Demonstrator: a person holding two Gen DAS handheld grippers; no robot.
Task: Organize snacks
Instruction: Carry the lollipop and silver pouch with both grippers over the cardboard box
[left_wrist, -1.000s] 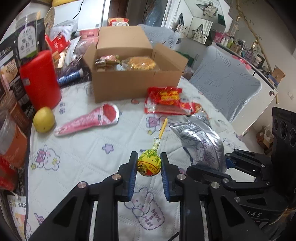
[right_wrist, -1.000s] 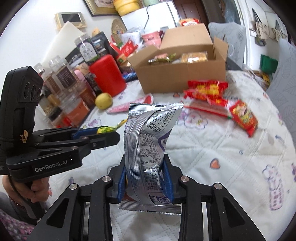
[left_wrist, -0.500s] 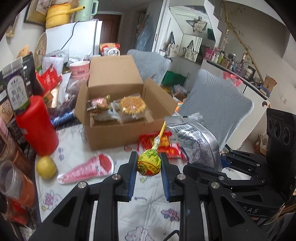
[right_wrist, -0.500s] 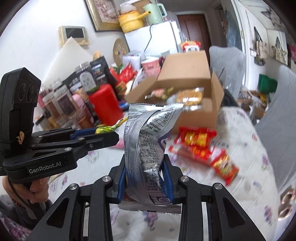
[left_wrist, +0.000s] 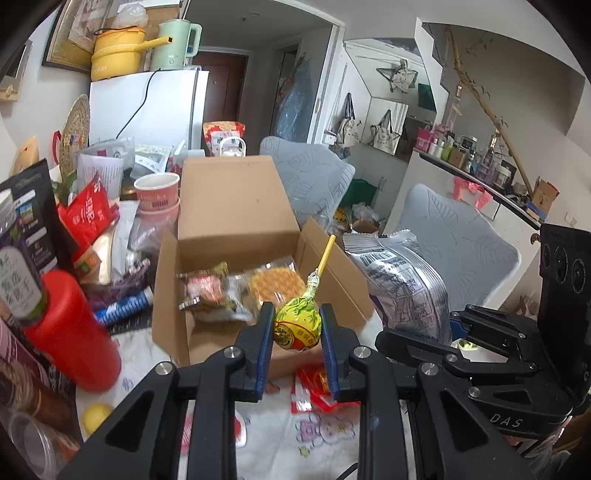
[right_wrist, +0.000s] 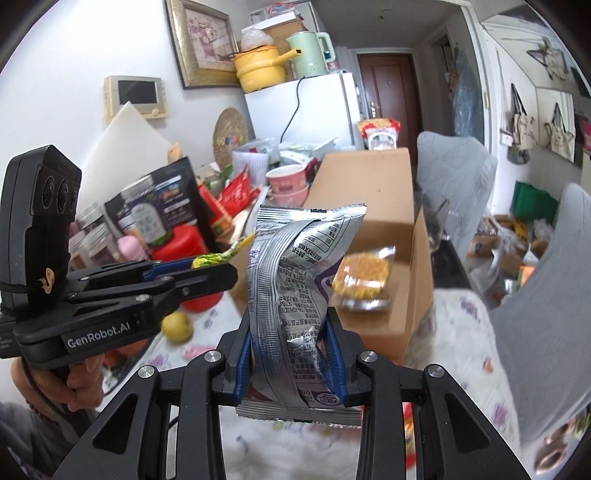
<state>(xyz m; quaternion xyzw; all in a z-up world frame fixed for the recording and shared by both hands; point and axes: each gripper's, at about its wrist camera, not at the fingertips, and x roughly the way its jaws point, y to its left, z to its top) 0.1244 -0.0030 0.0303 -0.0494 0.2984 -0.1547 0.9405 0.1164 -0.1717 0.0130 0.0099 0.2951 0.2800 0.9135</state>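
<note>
My left gripper (left_wrist: 297, 325) is shut on a yellow-green wrapped lollipop (left_wrist: 297, 325) with a yellow stick, held in the air just in front of the open cardboard box (left_wrist: 229, 221). The box holds several wrapped snacks (left_wrist: 236, 291). My right gripper (right_wrist: 291, 347) is shut on a silver foil snack bag (right_wrist: 295, 288), held upright beside the left gripper, before the same box (right_wrist: 369, 206). The bag also shows in the left wrist view (left_wrist: 402, 280), and the left gripper shows in the right wrist view (right_wrist: 207, 275).
A red canister (left_wrist: 70, 332), jars and snack packets (left_wrist: 88, 210) crowd the table's left side. A lemon (left_wrist: 96, 417) and red snack packets (left_wrist: 314, 384) lie on the patterned tablecloth (left_wrist: 295, 435). Grey chairs (left_wrist: 458, 243) stand to the right, a white fridge (left_wrist: 147, 107) behind.
Both grippers have risen and moved forward toward the box with their snacks still held. The box now looms close ahead and the table surface has dropped low in both views.
</note>
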